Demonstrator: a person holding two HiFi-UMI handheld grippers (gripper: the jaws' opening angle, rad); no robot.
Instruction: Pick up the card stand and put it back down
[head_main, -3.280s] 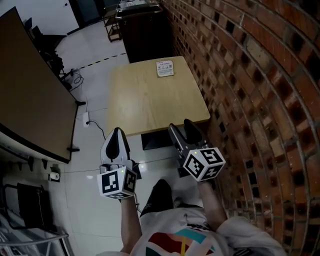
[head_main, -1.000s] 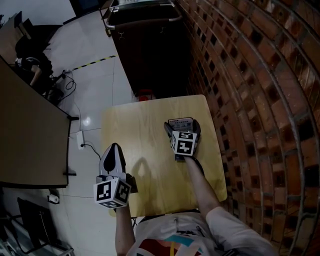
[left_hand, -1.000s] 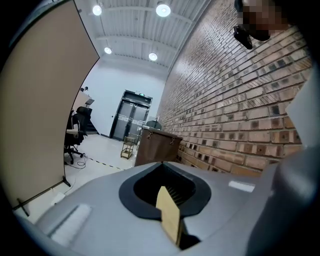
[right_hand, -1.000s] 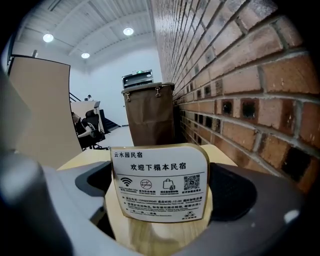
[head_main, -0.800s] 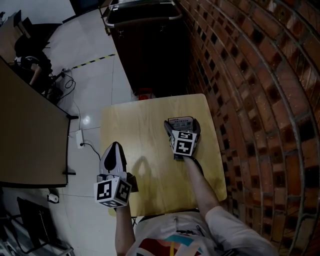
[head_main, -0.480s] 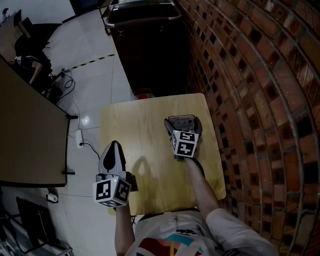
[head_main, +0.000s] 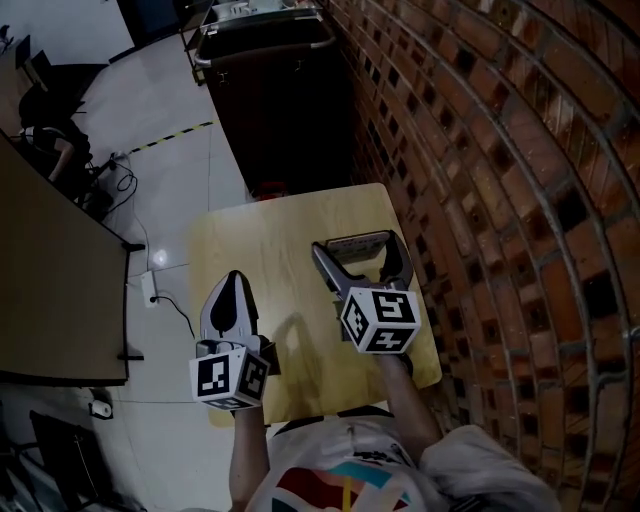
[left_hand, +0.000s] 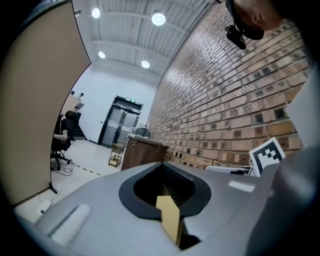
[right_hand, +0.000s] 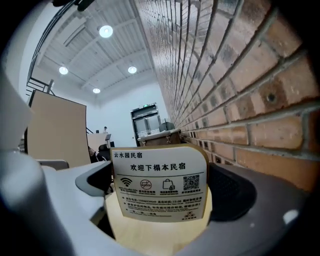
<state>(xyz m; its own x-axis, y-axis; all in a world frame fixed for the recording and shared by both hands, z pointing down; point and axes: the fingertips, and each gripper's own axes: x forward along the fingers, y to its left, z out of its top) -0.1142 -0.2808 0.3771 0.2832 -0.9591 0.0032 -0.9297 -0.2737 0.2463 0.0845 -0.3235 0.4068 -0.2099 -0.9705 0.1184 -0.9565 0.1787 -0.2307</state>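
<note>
The card stand (head_main: 355, 243) is a white printed card on a pale wooden base. It sits between the jaws of my right gripper (head_main: 358, 254), above the right part of the wooden table (head_main: 250, 250). In the right gripper view the card stand (right_hand: 159, 185) fills the gap between both jaws, and my right gripper (right_hand: 160, 184) is shut on it and tilted upward towards the ceiling. My left gripper (head_main: 235, 285) hangs over the table's front left, shut with nothing in it. In its own view my left gripper (left_hand: 165, 192) shows only a slit between the jaws.
A brick wall (head_main: 480, 150) runs along the table's right side. A dark cabinet (head_main: 270, 80) stands just beyond the table's far edge. A brown partition (head_main: 50, 280) and a floor cable (head_main: 150, 290) lie to the left.
My right gripper has risen towards the camera with the card stand between its jaws, and it now looks larger. The left gripper has hardly moved.
</note>
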